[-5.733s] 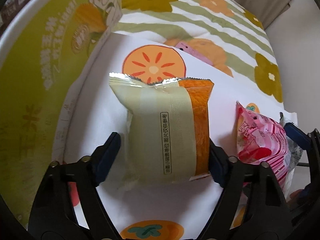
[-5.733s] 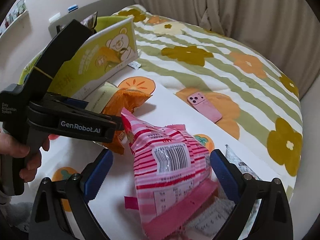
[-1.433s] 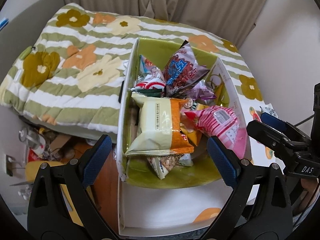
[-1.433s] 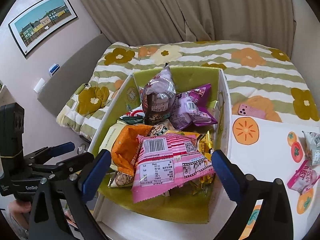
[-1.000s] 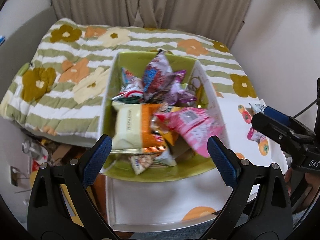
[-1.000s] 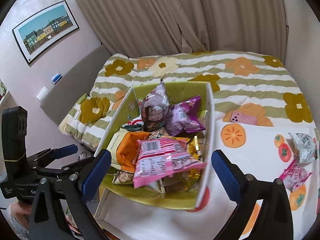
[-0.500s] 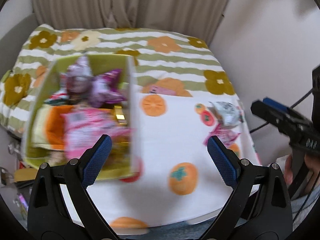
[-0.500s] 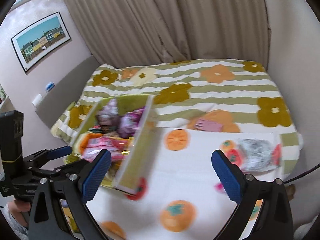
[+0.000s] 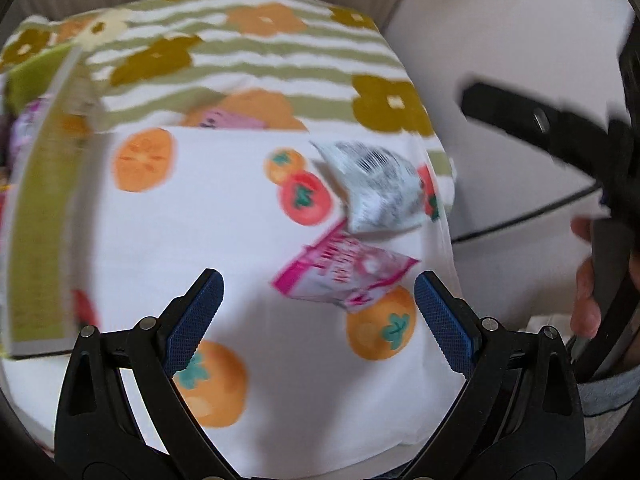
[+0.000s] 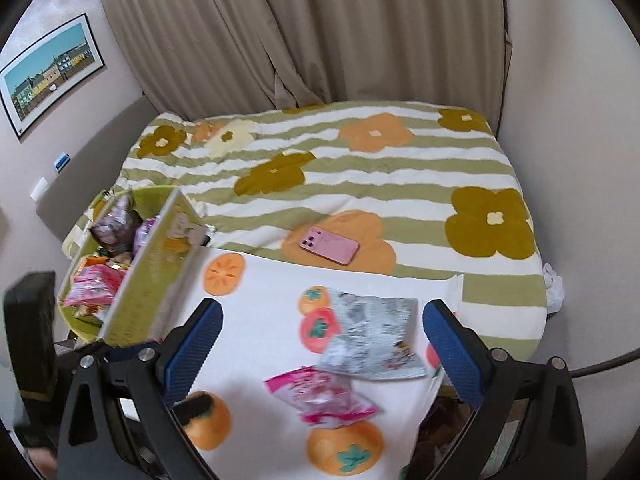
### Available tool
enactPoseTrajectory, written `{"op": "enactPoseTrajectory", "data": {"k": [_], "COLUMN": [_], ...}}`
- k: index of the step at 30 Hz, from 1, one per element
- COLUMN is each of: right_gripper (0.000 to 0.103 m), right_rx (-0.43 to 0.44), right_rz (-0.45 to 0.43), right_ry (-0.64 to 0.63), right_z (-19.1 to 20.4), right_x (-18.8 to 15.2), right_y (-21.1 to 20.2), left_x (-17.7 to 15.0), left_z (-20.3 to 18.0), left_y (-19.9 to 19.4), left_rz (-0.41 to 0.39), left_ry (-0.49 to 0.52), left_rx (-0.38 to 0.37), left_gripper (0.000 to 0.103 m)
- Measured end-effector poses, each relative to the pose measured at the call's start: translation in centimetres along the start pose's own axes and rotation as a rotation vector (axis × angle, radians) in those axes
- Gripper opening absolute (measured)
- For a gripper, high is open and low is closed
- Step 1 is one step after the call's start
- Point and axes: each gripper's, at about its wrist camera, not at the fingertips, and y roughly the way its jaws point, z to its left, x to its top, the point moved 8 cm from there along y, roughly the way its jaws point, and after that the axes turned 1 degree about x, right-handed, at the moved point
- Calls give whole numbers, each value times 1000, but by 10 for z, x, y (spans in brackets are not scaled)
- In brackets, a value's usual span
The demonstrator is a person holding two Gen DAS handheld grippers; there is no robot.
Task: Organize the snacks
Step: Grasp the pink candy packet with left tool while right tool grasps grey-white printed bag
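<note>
We see open white cloth (image 10: 256,344) across the middle of the bed, bare between the green snack box (image 10: 156,268) at the left and two loose packets at the right. The box's tall side wall closes off the left. The silver packet (image 10: 372,332) and pink packet (image 10: 320,396) lie touching, near the cloth's right edge. A pink phone (image 10: 330,250) rests farther back on the striped quilt (image 10: 380,168), well apart from them.
</note>
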Motion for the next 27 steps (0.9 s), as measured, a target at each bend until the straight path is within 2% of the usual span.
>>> {"op": "enactPoseTrajectory", "data": {"k": [4, 12, 19, 22, 24, 27], "right_gripper": [100, 100, 100, 100, 100, 100], "right_rx": [11, 39, 55, 62, 65, 67], "right_rz": [38, 122, 166, 178, 182, 188], "right_ry": [26, 58, 84, 90, 90, 90], "right_z": [-23, -47, -57, -58, -59, -60], "right_x": [-6, -25, -37, -38, -40, -40], "right_y": [24, 81, 109, 115, 117, 120], "left_x": [-9, -21, -26, -29, -32, -33], "left_z": [-23, -32, -41, -45, -47, -49], "left_y": [37, 95, 115, 120, 121, 117], "left_rz": [56, 107, 108, 101, 95, 85], "left_ry": [94, 224, 315, 370, 421, 449], "left_rx": [-17, -4, 16, 62, 102, 110], "left_gripper": [96, 96, 96, 95, 89, 75]}}
